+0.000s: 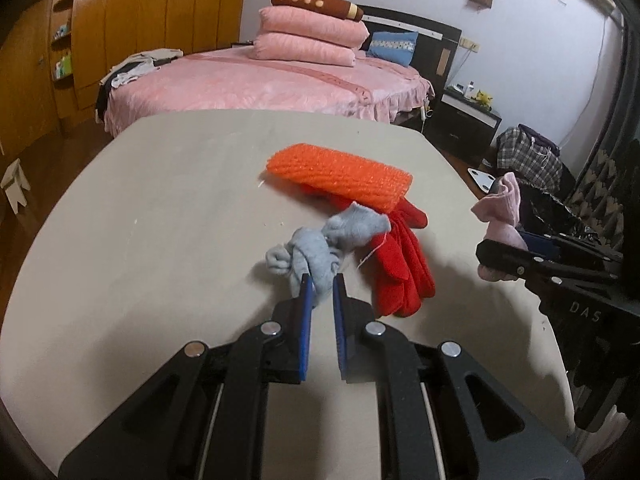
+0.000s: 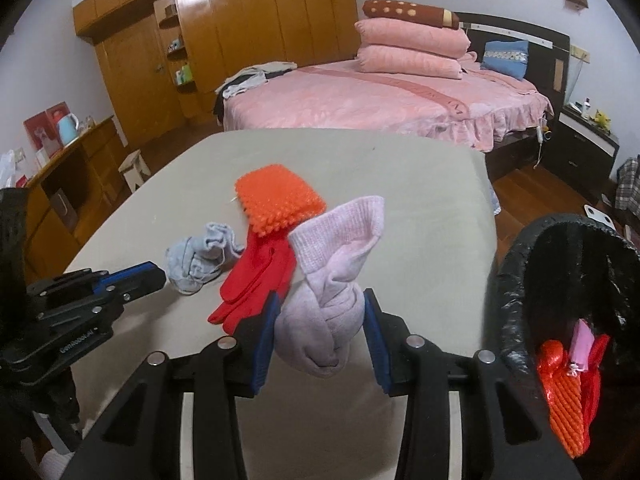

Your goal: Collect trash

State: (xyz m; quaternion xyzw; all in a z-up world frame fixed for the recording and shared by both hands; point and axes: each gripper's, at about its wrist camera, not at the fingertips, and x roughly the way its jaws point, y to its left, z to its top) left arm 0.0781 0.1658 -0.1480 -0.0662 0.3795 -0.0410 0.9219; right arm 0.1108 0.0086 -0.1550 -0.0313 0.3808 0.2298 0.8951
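Note:
My left gripper is shut on a knotted grey sock that rests on the beige table; the sock also shows in the right wrist view. My right gripper is shut on a knotted pink sock and holds it above the table's right part, next to a black-lined trash bin. A red glove and an orange bumpy foam pad lie in the table's middle.
The bin holds orange and red trash. A pink bed stands behind the table. A wooden wardrobe and sideboard are at the left, a dark nightstand at the right.

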